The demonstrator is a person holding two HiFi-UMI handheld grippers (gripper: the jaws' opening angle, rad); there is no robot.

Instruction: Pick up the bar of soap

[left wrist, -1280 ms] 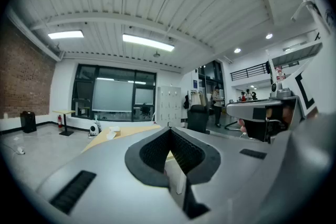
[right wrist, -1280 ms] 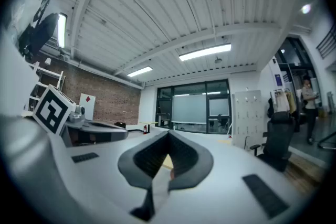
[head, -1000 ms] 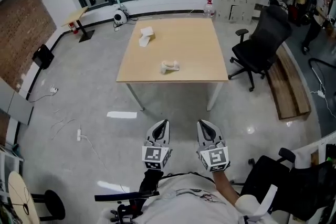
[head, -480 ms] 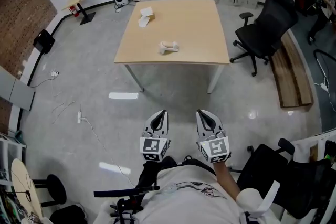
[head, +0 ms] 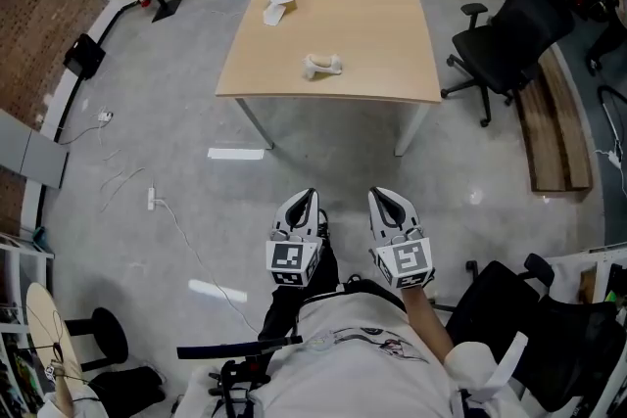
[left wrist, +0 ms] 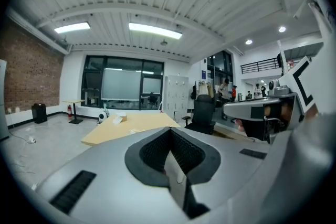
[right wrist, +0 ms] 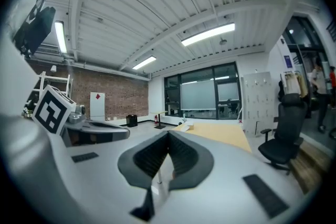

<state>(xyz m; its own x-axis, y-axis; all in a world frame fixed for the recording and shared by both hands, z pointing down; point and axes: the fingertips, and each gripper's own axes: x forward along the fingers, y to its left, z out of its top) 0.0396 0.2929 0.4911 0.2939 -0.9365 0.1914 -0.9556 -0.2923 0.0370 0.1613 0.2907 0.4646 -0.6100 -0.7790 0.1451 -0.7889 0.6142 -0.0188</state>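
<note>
far ahead on the table (head: 382, 34), a small pale lump i take for the bar of soap (head: 321, 66) lies untouched, well apart from me. my left gripper (head: 302, 203) and right gripper (head: 388, 199) are both clenched on nothing, close to my body, so the approach and the pick-up itself are all left to do.

Head camera looks steeply down; gripper cameras look level past my fingers (left wrist: 153, 153) toward the shared, distant square light-wood table (head: 372, 34).

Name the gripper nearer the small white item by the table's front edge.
Left, slightly. Both are well short of the table. The white item lies almost straight ahead of the left gripper, diagonally leftward from the right gripper.
</note>
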